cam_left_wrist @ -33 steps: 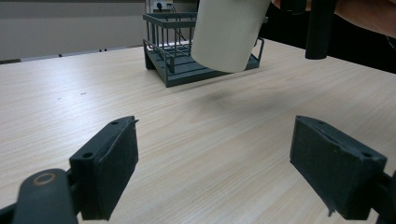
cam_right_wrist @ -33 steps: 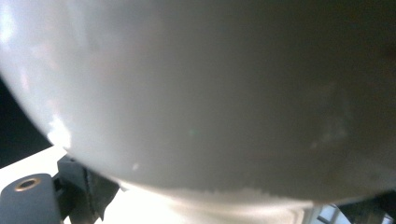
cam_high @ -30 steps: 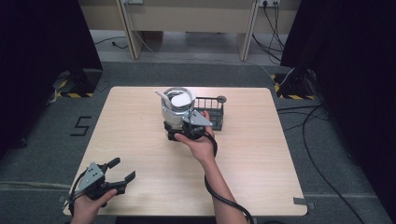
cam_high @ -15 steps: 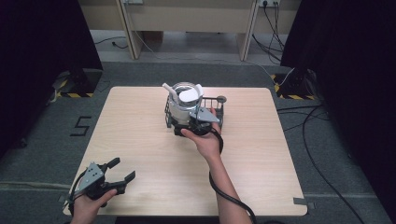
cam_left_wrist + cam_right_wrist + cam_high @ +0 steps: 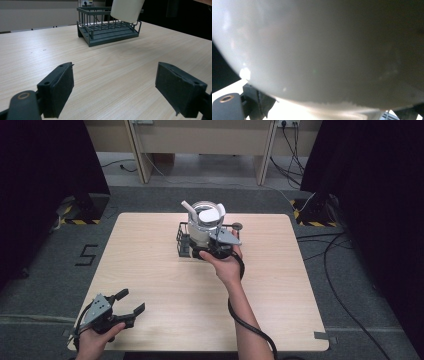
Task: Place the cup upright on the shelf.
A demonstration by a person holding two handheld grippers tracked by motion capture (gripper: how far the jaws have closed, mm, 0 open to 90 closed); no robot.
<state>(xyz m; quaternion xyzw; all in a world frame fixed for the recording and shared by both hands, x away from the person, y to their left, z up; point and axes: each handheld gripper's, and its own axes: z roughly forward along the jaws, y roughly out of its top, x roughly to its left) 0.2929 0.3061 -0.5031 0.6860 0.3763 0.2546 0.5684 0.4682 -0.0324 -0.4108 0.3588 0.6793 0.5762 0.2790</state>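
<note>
A whitish jug (image 5: 204, 222) with a spout and a handle hangs over a dark wire rack (image 5: 182, 239) at the back middle of the table. My right gripper (image 5: 201, 252) is shut on the jug's lower side, with the hand behind it. In the right gripper view the jug's pale wall (image 5: 319, 50) is pressed close, with my right gripper (image 5: 332, 107) at the bottom of the view, one jaw in each corner. From the left gripper view the jug's base (image 5: 126, 11) sits about level with the top rail of the rack (image 5: 107, 32). My left gripper (image 5: 131, 301) (image 5: 117, 85) rests open and empty near the front left corner.
A small round dark knob (image 5: 237, 226) sticks out at the rack's right end. The light wooden table (image 5: 150, 270) stretches between the two grippers. The right gripper's cable (image 5: 250, 325) trails down along the forearm. Dark curtains and floor cables surround the table.
My right gripper has carried the jug to the right and a little farther away, from the rack's left end to over the rack. The left gripper has stayed put.
</note>
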